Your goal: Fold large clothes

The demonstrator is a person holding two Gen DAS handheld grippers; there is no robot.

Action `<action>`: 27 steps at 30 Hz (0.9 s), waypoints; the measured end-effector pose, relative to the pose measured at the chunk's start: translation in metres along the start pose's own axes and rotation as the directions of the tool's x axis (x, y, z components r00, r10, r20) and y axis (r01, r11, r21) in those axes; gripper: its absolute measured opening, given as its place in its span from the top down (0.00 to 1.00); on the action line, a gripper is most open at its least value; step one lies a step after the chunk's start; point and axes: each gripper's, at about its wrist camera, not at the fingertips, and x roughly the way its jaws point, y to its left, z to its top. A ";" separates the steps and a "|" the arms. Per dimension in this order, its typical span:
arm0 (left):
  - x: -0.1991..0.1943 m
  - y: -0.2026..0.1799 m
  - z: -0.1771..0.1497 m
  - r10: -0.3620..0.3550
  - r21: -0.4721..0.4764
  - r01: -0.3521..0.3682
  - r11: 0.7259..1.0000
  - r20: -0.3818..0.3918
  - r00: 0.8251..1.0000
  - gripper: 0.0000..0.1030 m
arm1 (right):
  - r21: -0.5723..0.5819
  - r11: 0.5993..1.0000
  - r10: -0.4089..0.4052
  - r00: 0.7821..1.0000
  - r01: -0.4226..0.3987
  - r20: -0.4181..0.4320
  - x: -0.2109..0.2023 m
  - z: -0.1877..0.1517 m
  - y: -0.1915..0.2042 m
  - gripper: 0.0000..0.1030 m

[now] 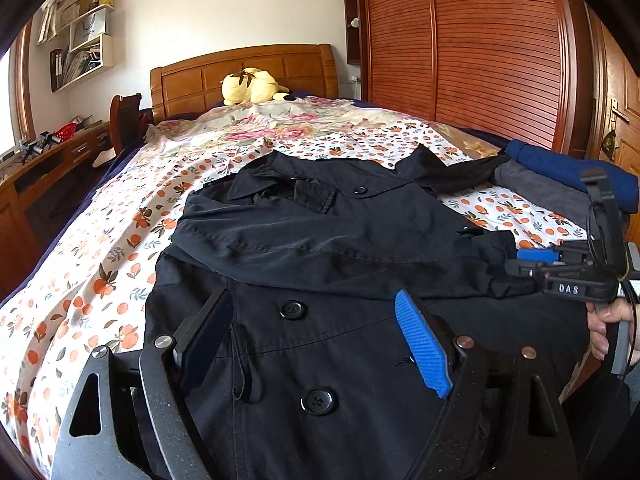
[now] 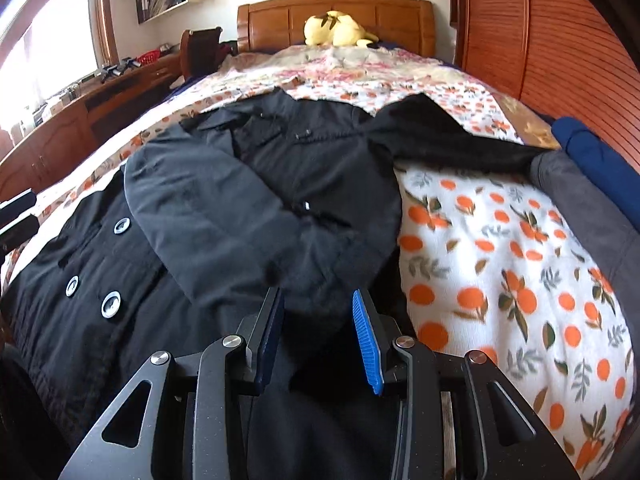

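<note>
A black double-breasted coat (image 1: 320, 248) lies front up on the bed, collar toward the headboard; it also shows in the right wrist view (image 2: 224, 216). One sleeve (image 1: 320, 256) is folded across the chest; the other sleeve (image 1: 452, 172) stretches right. My left gripper (image 1: 316, 320) is open and empty, hovering over the coat's lower front near the buttons (image 1: 292, 310). My right gripper (image 2: 318, 320) is open, its jaws standing either side of the folded sleeve's cuff (image 2: 316, 280), not closed on it. The right gripper also shows in the left wrist view (image 1: 536, 258) at the coat's right edge.
The bed has an orange-print sheet (image 2: 500, 248). Folded blue (image 1: 568, 168) and grey (image 1: 540, 188) clothes lie at its right edge. A yellow plush toy (image 1: 250, 86) rests by the wooden headboard. A wardrobe (image 1: 460, 48) stands right, a desk (image 1: 48, 160) left.
</note>
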 end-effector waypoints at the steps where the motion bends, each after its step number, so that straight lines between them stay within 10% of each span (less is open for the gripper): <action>1: 0.000 -0.001 0.000 -0.001 0.000 0.001 1.000 0.001 1.000 0.19 | 0.002 1.000 0.010 1.000 -0.010 -0.005 -0.002 -0.002 -0.001 0.64; 5: -0.001 -0.002 0.001 -0.006 0.000 0.006 1.000 0.004 1.000 0.19 | -0.007 1.000 0.020 1.000 -0.020 -0.021 -0.003 -0.007 0.002 0.64; 10: -0.002 -0.002 0.002 -0.012 -0.008 0.012 1.000 0.004 1.000 0.19 | -0.034 0.997 0.063 0.998 -0.064 -0.019 -0.008 -0.010 0.007 0.95; 19: -0.006 -0.001 0.005 -0.014 -0.009 0.014 1.000 0.013 1.000 0.19 | -0.016 0.995 0.095 0.994 -0.094 0.046 -0.043 -0.035 0.004 0.95; 27: -0.007 0.000 0.004 -0.006 -0.012 0.006 1.000 0.008 1.000 0.19 | -0.089 0.995 -0.022 0.990 0.035 0.141 -0.053 -0.027 0.007 0.58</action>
